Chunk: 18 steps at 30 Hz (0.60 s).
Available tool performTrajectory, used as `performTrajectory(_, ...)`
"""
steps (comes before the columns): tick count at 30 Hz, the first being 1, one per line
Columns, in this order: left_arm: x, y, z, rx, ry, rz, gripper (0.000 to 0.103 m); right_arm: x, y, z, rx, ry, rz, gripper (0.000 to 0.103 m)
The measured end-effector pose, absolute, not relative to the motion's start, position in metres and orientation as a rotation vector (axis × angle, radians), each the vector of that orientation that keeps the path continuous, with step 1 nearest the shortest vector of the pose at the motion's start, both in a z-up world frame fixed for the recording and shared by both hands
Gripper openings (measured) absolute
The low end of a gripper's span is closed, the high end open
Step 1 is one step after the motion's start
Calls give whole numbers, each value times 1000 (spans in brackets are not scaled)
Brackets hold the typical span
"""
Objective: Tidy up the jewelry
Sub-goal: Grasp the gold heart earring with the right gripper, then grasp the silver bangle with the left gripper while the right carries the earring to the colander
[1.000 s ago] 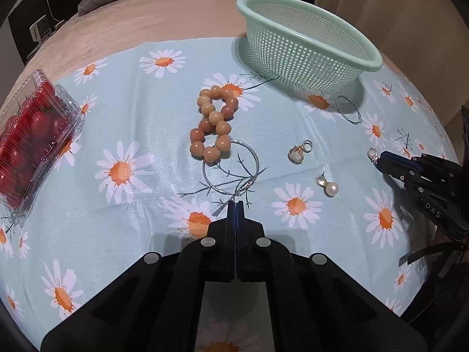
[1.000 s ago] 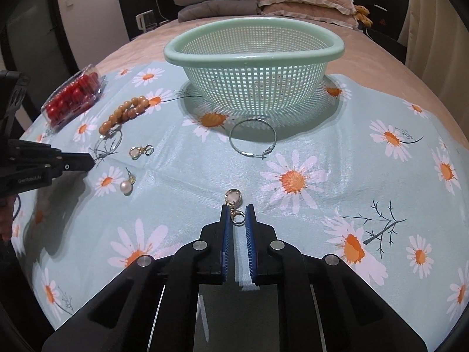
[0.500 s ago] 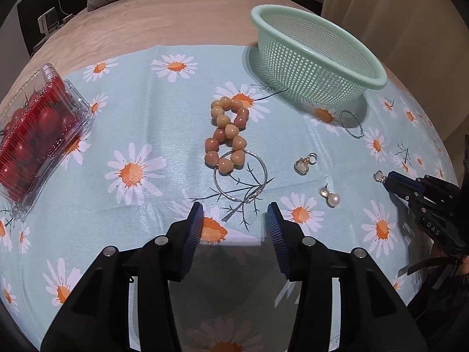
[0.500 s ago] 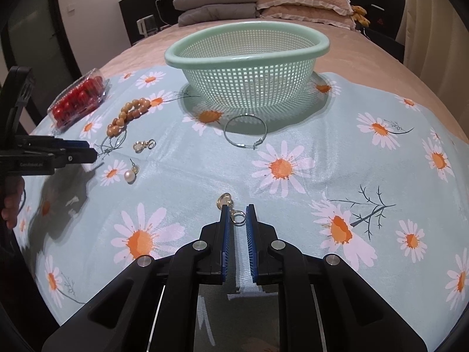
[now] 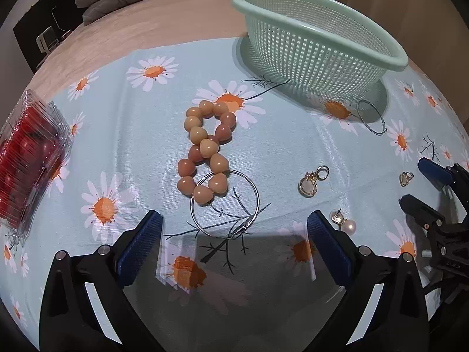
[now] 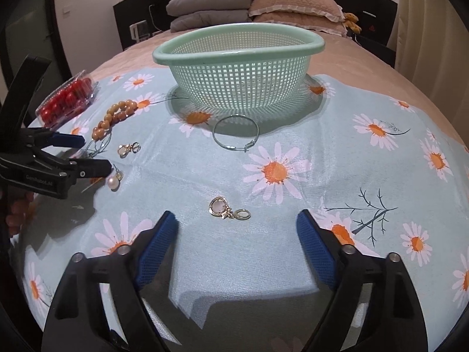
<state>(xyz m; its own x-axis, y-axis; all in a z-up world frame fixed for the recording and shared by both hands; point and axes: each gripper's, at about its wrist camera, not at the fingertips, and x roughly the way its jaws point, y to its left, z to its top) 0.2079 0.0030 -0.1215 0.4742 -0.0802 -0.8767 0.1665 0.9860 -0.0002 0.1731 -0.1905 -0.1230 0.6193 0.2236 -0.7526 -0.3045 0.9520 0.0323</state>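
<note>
My left gripper is wide open and empty, just short of a silver hoop earring that overlaps an orange heart-bead bracelet. A gold pendant earring and a pearl earring lie to its right. My right gripper is wide open and empty, with a second gold pendant earring lying on the cloth just ahead of its jaws. A second silver hoop lies in front of the mint green basket. The left gripper shows in the right wrist view.
A clear box of red tomatoes sits at the cloth's left edge. The daisy-print cloth covers a bed, with pillows at the far end. The right gripper shows at the right edge of the left wrist view.
Both grippers have opened from shut to wide. The right gripper let go of the gold pendant earring, which now lies on the cloth. The left gripper backed slightly off the hoop.
</note>
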Motion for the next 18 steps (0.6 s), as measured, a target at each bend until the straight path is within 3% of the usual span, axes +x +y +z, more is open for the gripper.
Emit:
performTrajectory(1, 208, 3, -122, 85, 1066, -147, 96, 174, -190, -123, -106, 851, 304, 37)
performTrajectory(3, 207, 6, -119, 94, 1055, -140, 81, 174, -188, -123, -113, 855, 313, 14)
performTrajectory(5, 208, 14, -112, 73, 1052, -143, 44, 172, -187, -122, -131, 848, 305, 14)
performTrajectory(18, 167, 31, -89, 58, 1067, -241, 43, 154, -198, -107, -103, 855, 358, 13)
